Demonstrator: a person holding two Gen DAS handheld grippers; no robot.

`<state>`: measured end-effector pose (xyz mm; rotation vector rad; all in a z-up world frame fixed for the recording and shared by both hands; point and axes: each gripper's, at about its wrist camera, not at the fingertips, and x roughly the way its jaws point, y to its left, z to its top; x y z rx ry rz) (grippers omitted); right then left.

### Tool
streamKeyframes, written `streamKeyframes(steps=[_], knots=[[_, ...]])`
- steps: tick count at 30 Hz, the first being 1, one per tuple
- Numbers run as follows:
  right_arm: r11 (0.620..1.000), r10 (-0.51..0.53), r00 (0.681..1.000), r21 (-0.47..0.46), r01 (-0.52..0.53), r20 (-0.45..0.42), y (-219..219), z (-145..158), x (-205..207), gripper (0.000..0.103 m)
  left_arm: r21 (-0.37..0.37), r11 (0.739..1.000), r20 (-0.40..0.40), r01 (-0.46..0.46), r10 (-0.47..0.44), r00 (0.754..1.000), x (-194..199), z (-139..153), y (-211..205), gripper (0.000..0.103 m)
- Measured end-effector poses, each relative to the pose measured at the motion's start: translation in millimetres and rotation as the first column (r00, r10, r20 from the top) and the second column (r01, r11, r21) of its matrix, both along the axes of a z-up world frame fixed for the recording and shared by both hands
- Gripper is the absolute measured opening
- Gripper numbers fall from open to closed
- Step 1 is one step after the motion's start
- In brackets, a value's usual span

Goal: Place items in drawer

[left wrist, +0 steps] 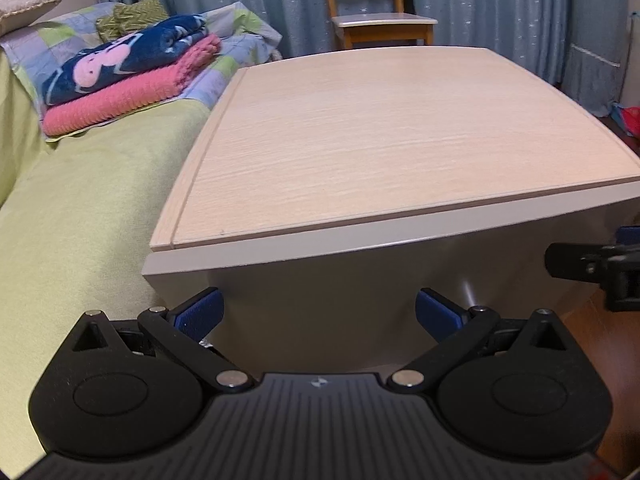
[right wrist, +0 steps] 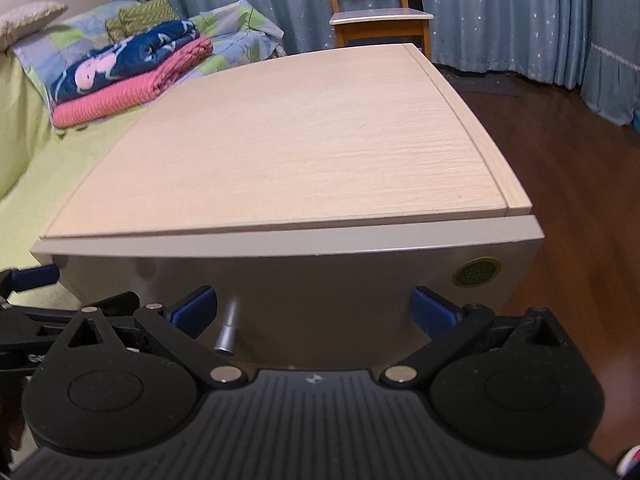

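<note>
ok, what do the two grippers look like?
Both match: the left gripper and right gripper have black ribbed bodies, round black hubs, black link arms with silver pivot pins, blue finger pads, and a small logo. No cables or sleeves visible.

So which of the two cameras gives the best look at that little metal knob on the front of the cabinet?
The right wrist view. There the silver knob stands out from the drawer front, sharp and whole, near the right gripper. The left wrist view shows only a faint bright streak of it.
</note>
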<state>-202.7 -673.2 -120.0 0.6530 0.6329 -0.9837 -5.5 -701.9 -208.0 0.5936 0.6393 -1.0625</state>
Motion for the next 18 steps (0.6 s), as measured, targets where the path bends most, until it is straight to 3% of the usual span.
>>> streamKeyframes(steps=[13, 18], knots=[[1.0, -0.011, 0.999, -0.008, 0.011, -0.037, 15.3, 5.8, -13.0, 0.102, -0.014, 0.999, -0.006, 0.035, -0.035, 0.999, -27.4, 13.6, 33.1, 0.102], [1.0, -0.01, 1.0, -0.015, 0.01, -0.029, 40.1, 21.0, -22.6, 0.102, -0.024, 0.999, 0.002, 0.041, -0.041, 0.999, -39.8, 24.9, 54.1, 0.102]])
